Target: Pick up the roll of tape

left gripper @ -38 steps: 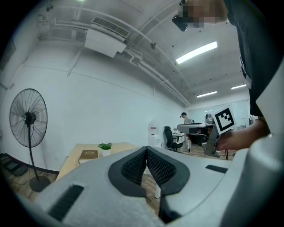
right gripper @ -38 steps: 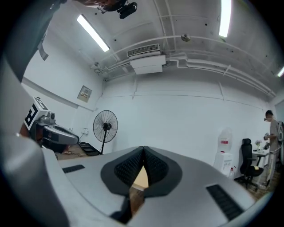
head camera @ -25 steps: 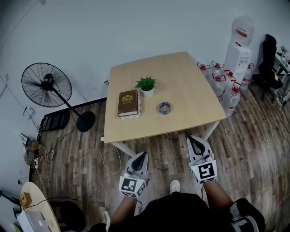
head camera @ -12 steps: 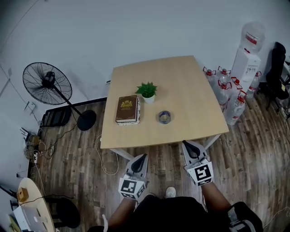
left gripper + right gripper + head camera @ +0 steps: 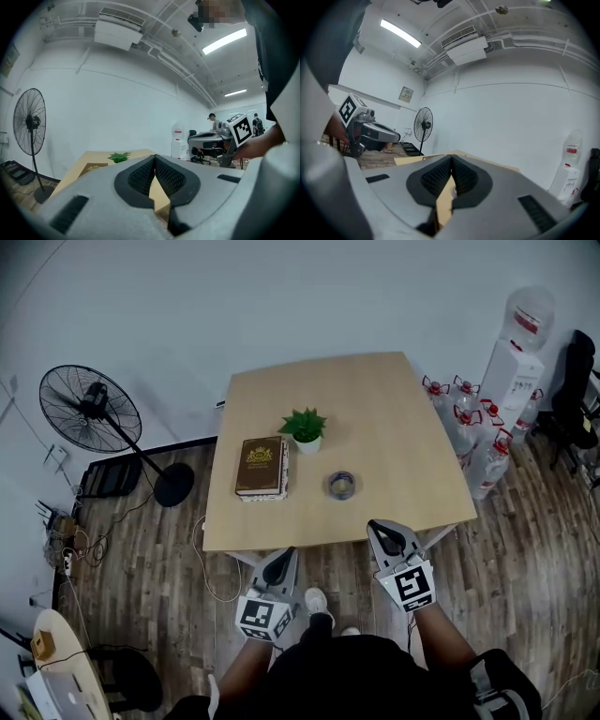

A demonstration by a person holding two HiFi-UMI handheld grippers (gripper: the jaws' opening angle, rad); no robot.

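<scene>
The roll of tape (image 5: 341, 485) lies flat on the light wooden table (image 5: 394, 446), to the right of a brown book (image 5: 262, 467) and in front of a small potted plant (image 5: 305, 427). My left gripper (image 5: 284, 559) hangs just short of the table's near edge, below the book, with its jaws shut and nothing in them. My right gripper (image 5: 384, 532) reaches the near edge, to the right of and nearer than the tape, also shut and empty. In the left gripper view the left gripper (image 5: 154, 158) shows pads meeting, with the plant (image 5: 119, 157) beyond. The right gripper (image 5: 452, 158) looks the same in its own view.
A standing fan (image 5: 89, 409) is left of the table, with a black heater (image 5: 111, 482) and cables on the wooden floor. A water dispenser (image 5: 520, 352), several water bottles (image 5: 459, 423) and a black chair (image 5: 572, 381) stand at the right. A round table (image 5: 56, 662) is at bottom left.
Both grippers have moved forward towards the table's near edge, and the right one now reaches it. The person has stepped closer. The tape, book and plant have not moved.
</scene>
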